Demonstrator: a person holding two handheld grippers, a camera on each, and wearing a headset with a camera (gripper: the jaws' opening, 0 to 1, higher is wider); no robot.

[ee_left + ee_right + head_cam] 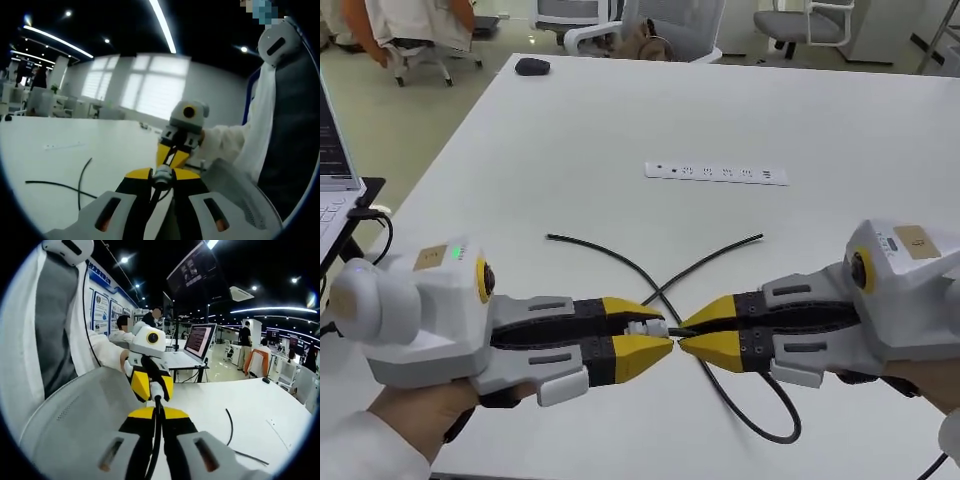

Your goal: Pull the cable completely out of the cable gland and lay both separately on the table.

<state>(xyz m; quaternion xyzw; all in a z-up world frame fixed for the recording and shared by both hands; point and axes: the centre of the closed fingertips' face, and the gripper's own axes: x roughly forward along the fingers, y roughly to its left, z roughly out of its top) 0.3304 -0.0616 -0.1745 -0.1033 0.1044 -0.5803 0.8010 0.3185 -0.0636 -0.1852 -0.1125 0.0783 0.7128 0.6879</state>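
Count: 2 grippers, 1 cable gland, 1 power strip, 1 mouse, 1 laptop.

The left gripper (665, 328) and right gripper (682, 335) meet tip to tip, held above the near part of the white table (820, 120).

Left jaws are closed narrow on the cable gland (642, 327). It is small, white and sits right at the yellow tips. The left gripper view shows it as a round pale-grey end (162, 176) between the tips.

Right jaws are pinched shut on the black cable (610, 257), just beside the gland. In the right gripper view the cable (157, 440) runs up between the tips and straight into the gland (156, 390), so it is not pulled out.

The cable is thin, black and round. Two strands cross in an X on the table just behind the tips, their free ends well apart. A loop lies below the right gripper at the near edge. I can't tell how the strands join under the grippers.

The power strip (715, 173) is flat, mid-table, well beyond the cable. The mouse (532, 66) is at the far left corner. The laptop (335, 170) is off the table's left edge.
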